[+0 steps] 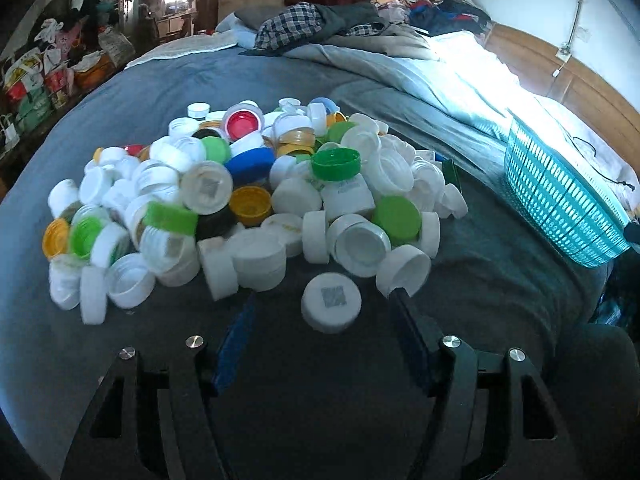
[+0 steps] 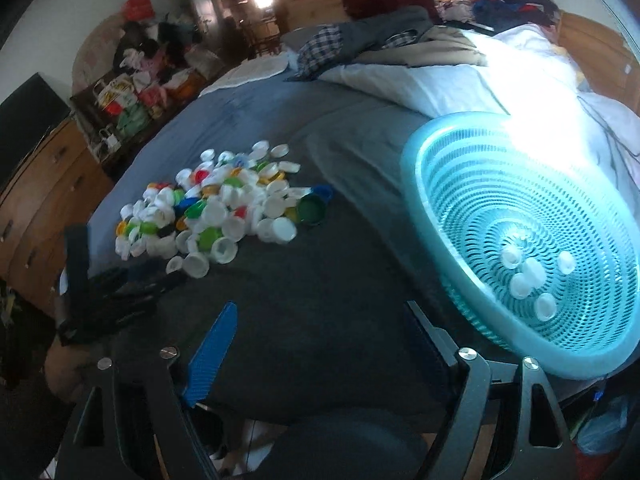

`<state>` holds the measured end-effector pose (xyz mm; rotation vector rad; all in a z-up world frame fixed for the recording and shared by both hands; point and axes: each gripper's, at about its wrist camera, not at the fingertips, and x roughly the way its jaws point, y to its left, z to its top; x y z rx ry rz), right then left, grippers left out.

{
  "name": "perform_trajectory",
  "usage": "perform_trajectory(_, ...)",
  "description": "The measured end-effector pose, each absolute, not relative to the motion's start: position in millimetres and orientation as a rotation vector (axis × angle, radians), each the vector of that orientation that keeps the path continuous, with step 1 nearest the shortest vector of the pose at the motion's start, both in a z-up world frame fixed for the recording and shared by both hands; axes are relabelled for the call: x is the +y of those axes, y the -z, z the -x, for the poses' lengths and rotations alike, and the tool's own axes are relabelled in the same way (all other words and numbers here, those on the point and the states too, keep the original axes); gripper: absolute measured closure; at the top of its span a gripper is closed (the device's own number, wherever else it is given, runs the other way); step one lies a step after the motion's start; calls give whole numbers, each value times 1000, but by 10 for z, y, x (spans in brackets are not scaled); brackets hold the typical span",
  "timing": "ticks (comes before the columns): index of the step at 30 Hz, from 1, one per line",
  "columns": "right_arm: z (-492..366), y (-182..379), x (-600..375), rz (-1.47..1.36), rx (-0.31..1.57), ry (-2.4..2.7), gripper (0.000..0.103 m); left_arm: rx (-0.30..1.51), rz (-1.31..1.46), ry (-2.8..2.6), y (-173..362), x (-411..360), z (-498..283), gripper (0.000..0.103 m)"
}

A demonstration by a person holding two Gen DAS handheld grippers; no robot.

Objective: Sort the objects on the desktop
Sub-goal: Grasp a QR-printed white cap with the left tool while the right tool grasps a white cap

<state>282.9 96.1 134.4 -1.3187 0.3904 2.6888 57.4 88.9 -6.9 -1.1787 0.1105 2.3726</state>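
A pile of bottle caps (image 1: 248,196), mostly white with green, yellow, blue and red ones, lies on the grey bed cover; it also shows in the right wrist view (image 2: 216,216). A single white cap with a printed square (image 1: 331,302) lies in front of the pile, between the open fingers of my left gripper (image 1: 320,300). A teal perforated basket (image 2: 520,248) sits to the right and holds several white caps (image 2: 528,276); its side shows in the left wrist view (image 1: 560,196). My right gripper (image 2: 320,312) is open and empty above the cover, left of the basket. The left gripper (image 2: 120,288) shows there at the pile's near edge.
Rumpled bedding and clothes (image 1: 360,32) lie at the far end of the bed. A wooden headboard (image 1: 560,76) runs along the right. A wooden dresser (image 2: 44,200) and piles of bags (image 2: 132,92) stand to the left of the bed.
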Motion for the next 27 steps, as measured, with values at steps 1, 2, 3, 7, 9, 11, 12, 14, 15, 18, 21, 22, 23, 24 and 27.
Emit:
perform_trajectory(1,-2803,-1328,912,1334,400,-2698,27,119,1176,-2378,65,894,-576,69)
perform_trajectory(2,-2777,-1311,861,1351,410,-2710,31,125,1178,-2382,69,887,-574,79)
perform_trajectory(3,-2744,-1289,792,1368,413,-2721,38,113,1181,-2375,62,856,-587,78)
perform_trajectory(7,-2561,-1172,489,1443,393,-2768,56,94,1154,-2387,-30,705,-687,78)
perform_trajectory(9,-2421,-1081,303,1491,382,-2794,56,66,1148,-2398,-71,589,-732,78)
perform_trajectory(11,-2277,-997,133,1521,361,-2826,56,36,1159,-2410,-80,453,-763,78)
perform_trajectory(12,-2164,-935,37,1541,351,-2840,56,29,1161,-2412,-78,413,-771,78)
perform_trajectory(14,-2000,-842,-51,1562,326,-2848,56,14,1174,-2417,-70,346,-785,78)
perform_trajectory(15,-1875,-766,-94,1571,295,-2834,56,6,1181,-2418,-62,313,-790,78)
perform_trajectory(18,-1638,-583,-125,1619,287,-2790,56,-12,1178,-2419,-71,296,-804,78)
perform_trajectory(21,-1508,-481,-155,1648,270,-2763,56,-24,1168,-2418,-90,287,-765,78)
perform_trajectory(22,-1472,-455,-165,1648,259,-2751,56,-30,1166,-2419,-97,288,-745,78)
perform_trajectory(23,-1442,-424,-162,1646,245,-2738,56,-36,1167,-2417,-101,291,-720,78)
perform_trajectory(24,-1402,-384,-156,1647,232,-2720,56,-40,1168,-2415,-102,294,-704,78)
perform_trajectory(27,-1368,-327,-120,1643,235,-2705,69,-49,1164,-2412,-119,300,-675,78)
